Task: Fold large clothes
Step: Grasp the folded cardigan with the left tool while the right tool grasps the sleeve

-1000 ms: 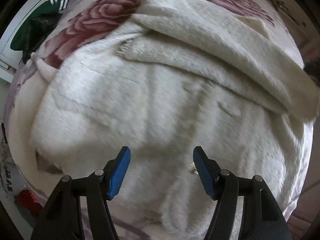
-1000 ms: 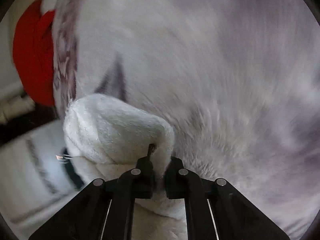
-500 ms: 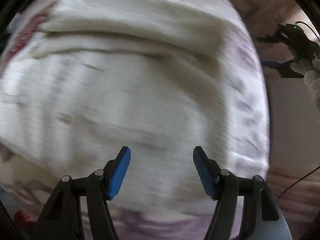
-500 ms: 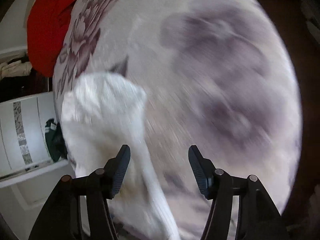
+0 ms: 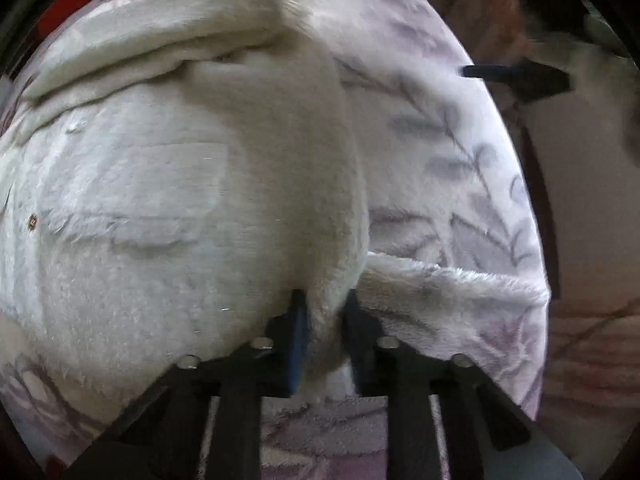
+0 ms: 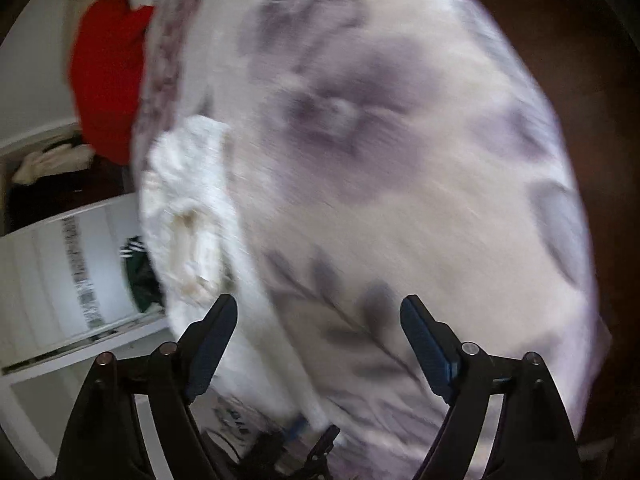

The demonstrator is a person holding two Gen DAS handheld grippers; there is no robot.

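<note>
Left gripper [image 5: 323, 332] pinching the fluffy white garment [image 5: 180, 200] at lower centre
Right gripper [image 6: 318, 344] gapes wide, empty, over the floral blanket [image 6: 400, 160]

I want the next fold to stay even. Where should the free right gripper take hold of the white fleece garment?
Probably the garment's far right edge near the folded sleeve, coming in from the bare blanket side. The left gripper already pinches the near end of that edge, which lies exposed; the right gripper is open.

Bed under floral blanket [image 5: 448, 152] — fluffy white garment [image 5: 180, 208] spread directly on it, one fold on top.
</note>
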